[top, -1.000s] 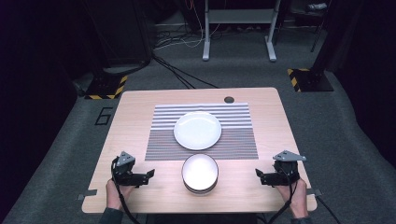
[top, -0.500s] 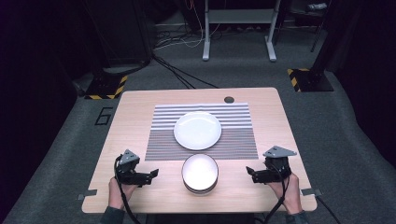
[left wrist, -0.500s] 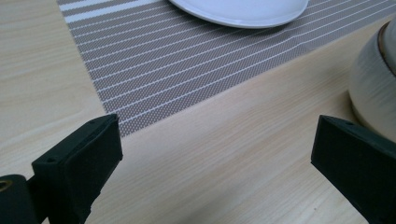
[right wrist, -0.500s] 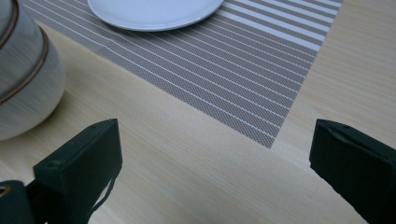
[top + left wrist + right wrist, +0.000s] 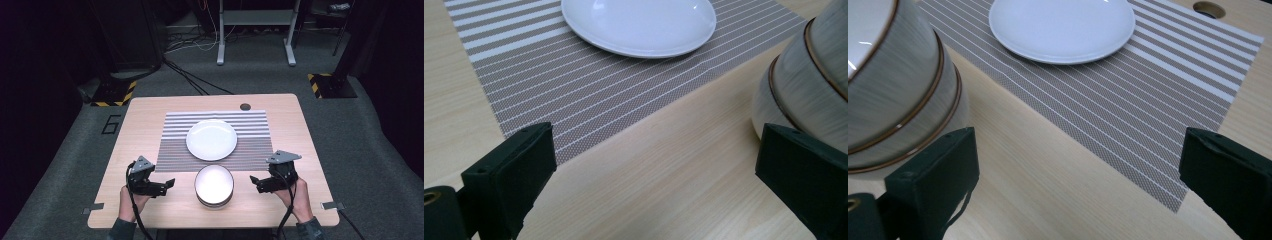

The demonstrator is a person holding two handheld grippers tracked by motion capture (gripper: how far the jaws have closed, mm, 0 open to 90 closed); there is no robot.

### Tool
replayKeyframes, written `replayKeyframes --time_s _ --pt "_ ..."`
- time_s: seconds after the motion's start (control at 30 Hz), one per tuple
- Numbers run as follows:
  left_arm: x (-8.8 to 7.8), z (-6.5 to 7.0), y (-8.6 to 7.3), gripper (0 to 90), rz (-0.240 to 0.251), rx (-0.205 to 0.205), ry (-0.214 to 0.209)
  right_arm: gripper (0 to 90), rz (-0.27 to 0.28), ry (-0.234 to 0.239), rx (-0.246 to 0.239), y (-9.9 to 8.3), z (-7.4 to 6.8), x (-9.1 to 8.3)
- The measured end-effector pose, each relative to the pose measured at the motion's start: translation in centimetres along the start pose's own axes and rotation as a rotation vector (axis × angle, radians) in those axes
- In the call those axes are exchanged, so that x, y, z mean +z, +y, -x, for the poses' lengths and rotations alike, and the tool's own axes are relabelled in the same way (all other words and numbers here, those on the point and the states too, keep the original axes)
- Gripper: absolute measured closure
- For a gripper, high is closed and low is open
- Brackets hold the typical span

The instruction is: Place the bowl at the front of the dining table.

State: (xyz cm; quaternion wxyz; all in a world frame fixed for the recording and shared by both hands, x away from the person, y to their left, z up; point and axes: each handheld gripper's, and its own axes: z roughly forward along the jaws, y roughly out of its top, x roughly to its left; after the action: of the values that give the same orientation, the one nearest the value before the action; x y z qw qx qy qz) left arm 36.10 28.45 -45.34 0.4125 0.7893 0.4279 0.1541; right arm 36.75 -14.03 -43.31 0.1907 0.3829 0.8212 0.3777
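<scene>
- My left gripper and right gripper both have fingers spread wide, holding nothing.
- The stacked bowls sit between them on the bench; an uneven squeeze could slide or tip the top bowl.
- Beyond my fingers, the plate on the striped mat could get knocked.

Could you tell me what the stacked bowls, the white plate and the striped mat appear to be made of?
The stacked bowls look like glazed ceramic: brushed grey walls, brown rims, a soft sheen. The white plate seems to be glossy porcelain or similar, with bright highlights on its rim. The striped mat looks like woven vinyl or fabric, matte, with a fine mesh texture.
</scene>
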Motion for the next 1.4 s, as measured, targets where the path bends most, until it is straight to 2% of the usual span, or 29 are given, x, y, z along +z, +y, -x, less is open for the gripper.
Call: replayKeyframes --time_s 0.07,0.33,0.53,0.67,0.83,0.97,1.17,1.4 --pt "0.0 0.3 0.4 2.8 -0.002 0.015 -0.012 2.0 0.005 0.013 -0.014 0.8 -0.4 0.2" --pt "0.0 0.7 1.2 3.3 0.009 0.020 -0.034 2.1 0.006 0.047 -0.046 2.3 -1.5 0.6" --pt "0.1 1.1 1.9 3.5 0.013 0.035 -0.054 2.1 0.015 0.061 -0.062 3.0 -2.0 0.6" --pt "0.1 1.7 2.6 3.0 0.019 0.048 -0.071 2.5 0.021 0.094 -0.062 3.8 -2.4 0.6" --pt "0.3 2.2 3.2 3.0 0.020 0.060 -0.080 2.5 0.020 0.101 -0.076 4.2 -2.9 0.7" --pt "0.3 2.5 3.9 2.9 0.029 0.062 -0.115 2.6 0.018 0.108 -0.092 4.7 -3.4 0.8" --pt "0.4 3.3 4.7 2.8 0.043 0.075 -0.140 3.2 0.018 0.125 -0.110 5.4 -4.1 1.1" --pt "1.0 4.4 5.5 3.5 0.029 0.090 -0.166 5.4 -0.024 0.152 -0.137 5.8 -5.3 2.4"
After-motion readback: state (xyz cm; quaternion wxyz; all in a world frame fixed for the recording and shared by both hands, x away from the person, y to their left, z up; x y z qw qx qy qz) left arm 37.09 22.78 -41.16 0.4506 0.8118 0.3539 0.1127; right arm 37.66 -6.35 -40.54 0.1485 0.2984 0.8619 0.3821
